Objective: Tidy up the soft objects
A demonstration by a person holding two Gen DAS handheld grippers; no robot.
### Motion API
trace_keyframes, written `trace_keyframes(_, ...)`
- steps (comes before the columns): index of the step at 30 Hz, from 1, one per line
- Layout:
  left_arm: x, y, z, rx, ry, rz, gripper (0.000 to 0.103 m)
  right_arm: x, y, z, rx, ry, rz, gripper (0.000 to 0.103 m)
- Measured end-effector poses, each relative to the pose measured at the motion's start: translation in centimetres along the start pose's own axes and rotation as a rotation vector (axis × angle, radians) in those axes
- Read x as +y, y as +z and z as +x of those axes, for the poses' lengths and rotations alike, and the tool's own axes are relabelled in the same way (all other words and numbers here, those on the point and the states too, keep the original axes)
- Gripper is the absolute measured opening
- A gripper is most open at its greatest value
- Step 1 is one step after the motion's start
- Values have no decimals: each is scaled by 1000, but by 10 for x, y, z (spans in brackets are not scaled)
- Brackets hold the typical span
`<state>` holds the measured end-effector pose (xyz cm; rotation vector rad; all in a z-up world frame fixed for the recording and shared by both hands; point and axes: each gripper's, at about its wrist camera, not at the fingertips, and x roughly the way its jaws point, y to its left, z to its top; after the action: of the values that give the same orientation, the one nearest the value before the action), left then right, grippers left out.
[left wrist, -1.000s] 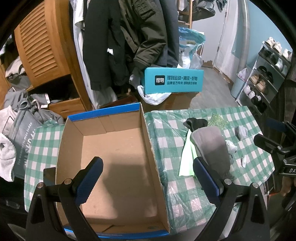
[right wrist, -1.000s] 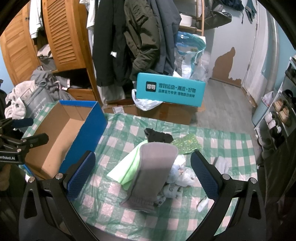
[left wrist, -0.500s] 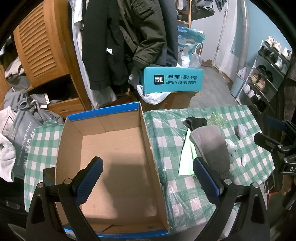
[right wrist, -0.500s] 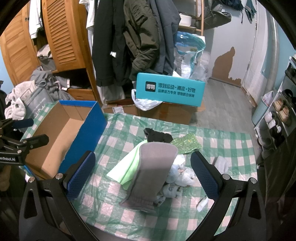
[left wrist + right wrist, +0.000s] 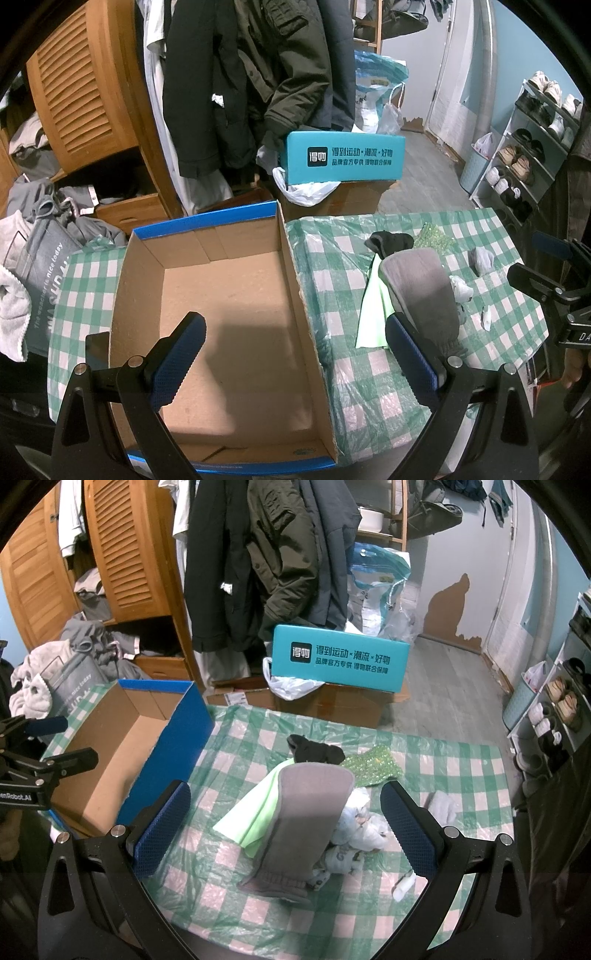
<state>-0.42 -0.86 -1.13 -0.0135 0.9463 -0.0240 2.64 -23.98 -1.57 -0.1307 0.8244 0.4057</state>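
Left wrist view. Left tool (image 5: 295, 354) hangs over the cardboard box (image 5: 221, 314), jaws spread wide, nothing between them. The box floor under the tool is bare: no soft item is stowed in it. Beyond the tool's right finger, on the checked desk (image 5: 332, 266), lies the pile: grey mitt (image 5: 421, 288) on top, light green cloth (image 5: 375, 314) half under it, black sock (image 5: 388, 242) further ahead, a green sequinned piece (image 5: 434, 236) beside that, a small grey bundle (image 5: 480, 258) off to the right. The right tool (image 5: 543, 269) shows at the right edge of this view, apart from the pile.

Right wrist view. Right tool (image 5: 284, 827) is held above the pile, jaws spread, gripping nothing. The grey mitt (image 5: 306, 816) sits straight ahead between the fingers, not touched. The green cloth (image 5: 255, 819) lies towards the left finger, white patterned socks (image 5: 354, 830) towards the right finger, the black sock (image 5: 314, 751) and the sequinned piece (image 5: 373, 766) further forward. The box (image 5: 122, 746) stands well off to the left, with the left tool (image 5: 55, 746) over it.

Judgement: sorting has not started. Every item is left to move; the mitt looks like the first pick.
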Motion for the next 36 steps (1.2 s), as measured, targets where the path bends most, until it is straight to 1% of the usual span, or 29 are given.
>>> trace_keyframes(10, -1, -1, 1, 1, -1, 0, 99, -3, 1, -1, 1, 0, 1, 101)
trace_keyframes(16, -15, -17, 5, 2, -4, 12, 99, -5, 2, -2, 0, -1, 4, 101)
trace_keyframes(22, -24, -9, 6, 24, -18, 17, 99, -14, -3, -6, -3, -10, 10, 101)
trace_keyframes(24, -26, -3, 8, 36, -24, 18, 99, -33, -13, -5, -2, -19, 20, 101)
trace_keyframes(29, -37, 3, 16, 63, -31, 31, 99, -40, -12, -9, 0, -41, 42, 101)
trace_keyframes(36, -59, 6, 29, 118, -63, 48, 99, -67, -21, -8, 23, -84, 102, 101)
